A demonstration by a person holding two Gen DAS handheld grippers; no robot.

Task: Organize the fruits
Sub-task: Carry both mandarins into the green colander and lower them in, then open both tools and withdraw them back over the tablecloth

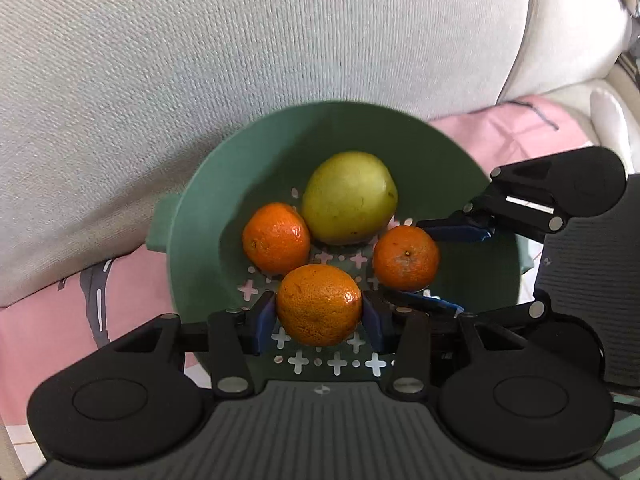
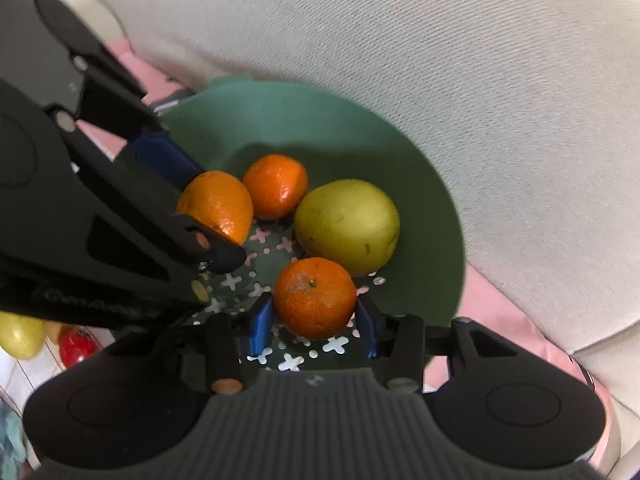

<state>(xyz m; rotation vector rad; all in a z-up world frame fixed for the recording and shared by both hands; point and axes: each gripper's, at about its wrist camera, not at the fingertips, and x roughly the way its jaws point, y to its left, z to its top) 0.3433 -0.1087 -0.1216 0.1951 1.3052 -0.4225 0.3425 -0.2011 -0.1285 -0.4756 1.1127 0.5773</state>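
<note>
A green perforated bowl point(image 1: 192, 208) point(image 2: 420, 184) holds a large yellow-green fruit point(image 1: 350, 198) point(image 2: 348, 226) and a loose orange point(image 1: 276, 238) point(image 2: 276, 186). My left gripper point(image 1: 319, 314) point(image 2: 218, 220) points down into the bowl. Its blue pads press both sides of a second orange point(image 1: 319, 300) point(image 2: 218, 204). My right gripper point(image 2: 315, 320) point(image 1: 404, 264) comes in beside it, shut on a third orange point(image 2: 315, 296) point(image 1: 406, 256) low over the bowl's floor. Whether either held orange rests on the floor I cannot tell.
The bowl sits on a pink cloth point(image 1: 40, 320) against a grey sofa cushion point(image 1: 200, 60) point(image 2: 440, 40). A yellow fruit point(image 2: 20, 336) and a red fruit point(image 2: 76, 346) lie on a white surface at the lower left of the right wrist view.
</note>
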